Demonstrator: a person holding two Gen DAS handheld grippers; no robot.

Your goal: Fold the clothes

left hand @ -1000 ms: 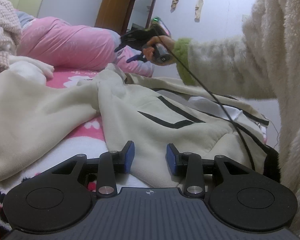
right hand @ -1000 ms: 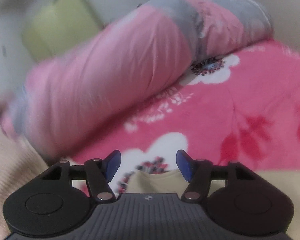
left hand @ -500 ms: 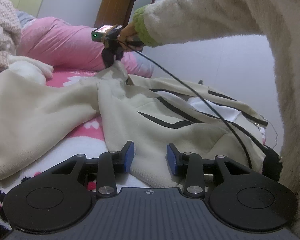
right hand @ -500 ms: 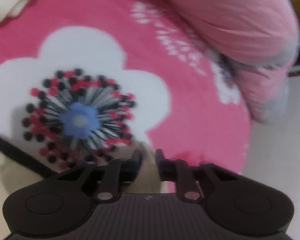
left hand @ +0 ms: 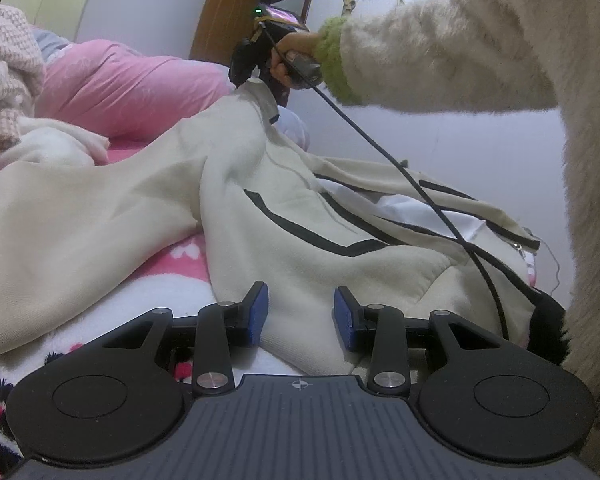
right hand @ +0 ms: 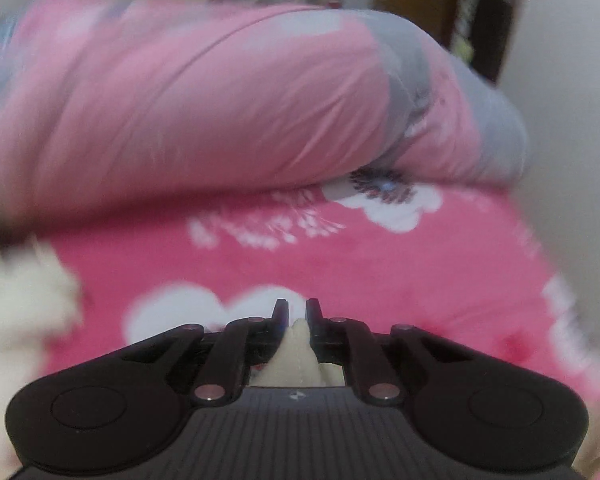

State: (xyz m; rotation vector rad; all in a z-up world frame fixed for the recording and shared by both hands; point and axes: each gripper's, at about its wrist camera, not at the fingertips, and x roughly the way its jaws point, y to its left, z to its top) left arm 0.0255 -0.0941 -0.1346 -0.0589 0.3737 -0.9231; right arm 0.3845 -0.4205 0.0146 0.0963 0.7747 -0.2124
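A cream jacket (left hand: 284, 184) with black stripes lies spread over the bed. My left gripper (left hand: 301, 312) hovers low at its near hem. Its blue pads stand apart, the hem lies between them and neither pad presses on it. Farther back, my right gripper (left hand: 246, 80) lifts a corner of the jacket off the bed. In the right wrist view the jaws of that gripper (right hand: 297, 312) are closing, and a peak of cream cloth (right hand: 298, 344) is pinched between the fingers.
A rolled pink and grey duvet (right hand: 220, 100) lies along the back of the pink floral blanket (right hand: 340, 264). A pink knitted garment (left hand: 4, 68) and a white fleecy cloth (left hand: 52, 148) lie at the left. A black cable (left hand: 380, 148) crosses the jacket under a fluffy sleeve (left hand: 460, 52).
The right gripper came down onto the jacket's far corner, closed on it and has raised it off the bed. The left gripper has stayed where it was.
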